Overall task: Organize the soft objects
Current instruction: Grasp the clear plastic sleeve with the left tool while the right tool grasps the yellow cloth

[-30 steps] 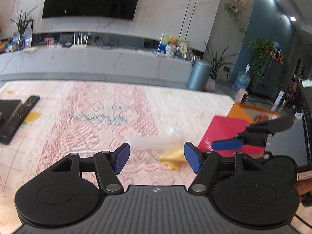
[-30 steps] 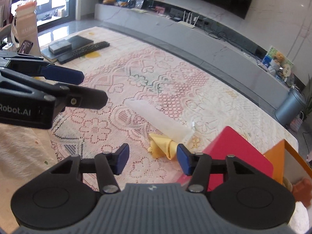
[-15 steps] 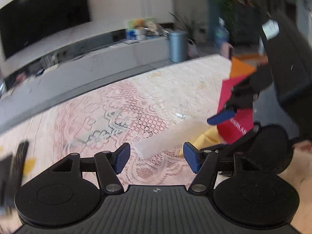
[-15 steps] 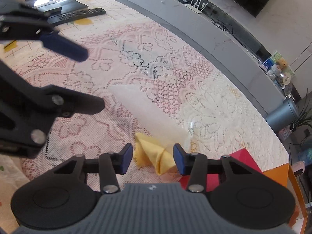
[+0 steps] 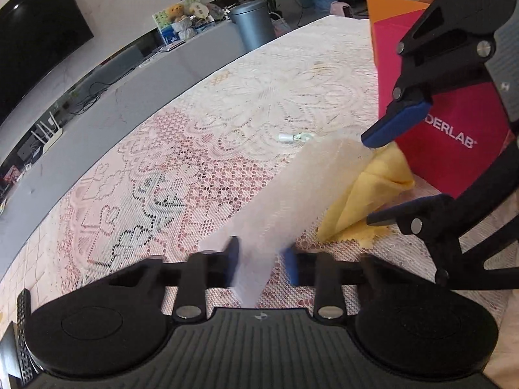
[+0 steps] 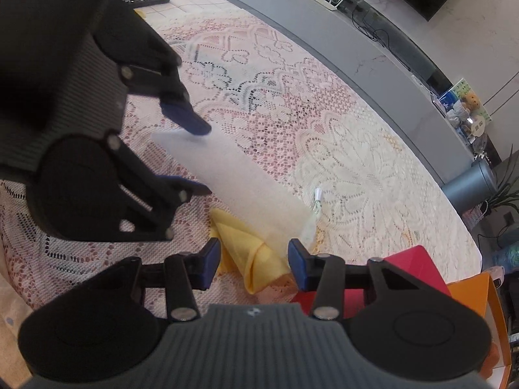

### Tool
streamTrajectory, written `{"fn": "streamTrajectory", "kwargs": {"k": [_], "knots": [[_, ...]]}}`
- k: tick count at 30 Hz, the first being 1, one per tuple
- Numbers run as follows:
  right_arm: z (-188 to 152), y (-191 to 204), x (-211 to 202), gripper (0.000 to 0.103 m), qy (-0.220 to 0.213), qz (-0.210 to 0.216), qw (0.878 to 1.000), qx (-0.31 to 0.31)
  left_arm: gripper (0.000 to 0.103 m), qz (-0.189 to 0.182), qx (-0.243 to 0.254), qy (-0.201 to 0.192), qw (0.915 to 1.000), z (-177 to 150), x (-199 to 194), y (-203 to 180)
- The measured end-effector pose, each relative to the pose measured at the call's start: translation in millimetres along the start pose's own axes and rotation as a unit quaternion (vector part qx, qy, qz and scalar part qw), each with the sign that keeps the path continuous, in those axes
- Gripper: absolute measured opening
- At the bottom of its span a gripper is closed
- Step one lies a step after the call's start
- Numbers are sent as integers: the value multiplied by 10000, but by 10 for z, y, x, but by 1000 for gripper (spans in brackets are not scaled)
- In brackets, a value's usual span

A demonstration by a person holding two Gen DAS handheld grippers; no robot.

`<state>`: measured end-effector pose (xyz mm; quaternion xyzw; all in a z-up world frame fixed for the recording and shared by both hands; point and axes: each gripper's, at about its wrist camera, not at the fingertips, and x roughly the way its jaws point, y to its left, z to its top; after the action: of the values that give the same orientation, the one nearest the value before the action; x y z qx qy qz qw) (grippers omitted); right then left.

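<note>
White translucent foam-like strip [image 5: 288,191], long and soft, lies slantwise on the lace-covered desk [image 5: 266,97], one end between the blue pads of your left tool [image 5: 261,265], the other end over the folded yellow cloth [image 5: 366,191] by the pink paper bag [image 5: 454,136]. Your left tool's jaws are closing on that near end, blurred in motion, and I cannot tell that the pads press yet. Taking the strip at its ends seems meant to keep it from sagging when lifted. Your right tool [image 6: 254,261] stands half open and holds nothing, its jaws straddling the far end of the strip where it overlaps the yellow cloth. Both tools tilt steeply down at the desk and face each other along the strip. A small white plug [image 6: 317,194] lies just beside the strip's far end, and an orange box [image 5: 399,3] stands behind the bag.
</note>
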<state>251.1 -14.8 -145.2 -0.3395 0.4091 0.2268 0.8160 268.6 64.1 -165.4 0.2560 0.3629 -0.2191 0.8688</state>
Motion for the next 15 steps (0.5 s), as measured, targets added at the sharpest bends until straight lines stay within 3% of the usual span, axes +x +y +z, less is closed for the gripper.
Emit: {"fn": "streamTrajectory", "kwargs": {"k": [3,9,12,13,15], "knots": [[-9,40,2,46,-20,-78,9999,-118,3,193,-141,22,9997,-37,-90,17],[-22,135,52,46,26,-58,9999,-103,1,542,-1240,30,9908,-73,-472,210],[-20,153,122,44,56,-97,9999,-32,1,511,-1674,-105,9845,-83,-671,266],[-18,153,143,39,72,-93,9999,4,1,493,-1835,-105,9817,-79,-706,283],[-19,153,183,10,156,-53,9998,86,2,467,-2108,-61,9764,-84,-757,304]]}}
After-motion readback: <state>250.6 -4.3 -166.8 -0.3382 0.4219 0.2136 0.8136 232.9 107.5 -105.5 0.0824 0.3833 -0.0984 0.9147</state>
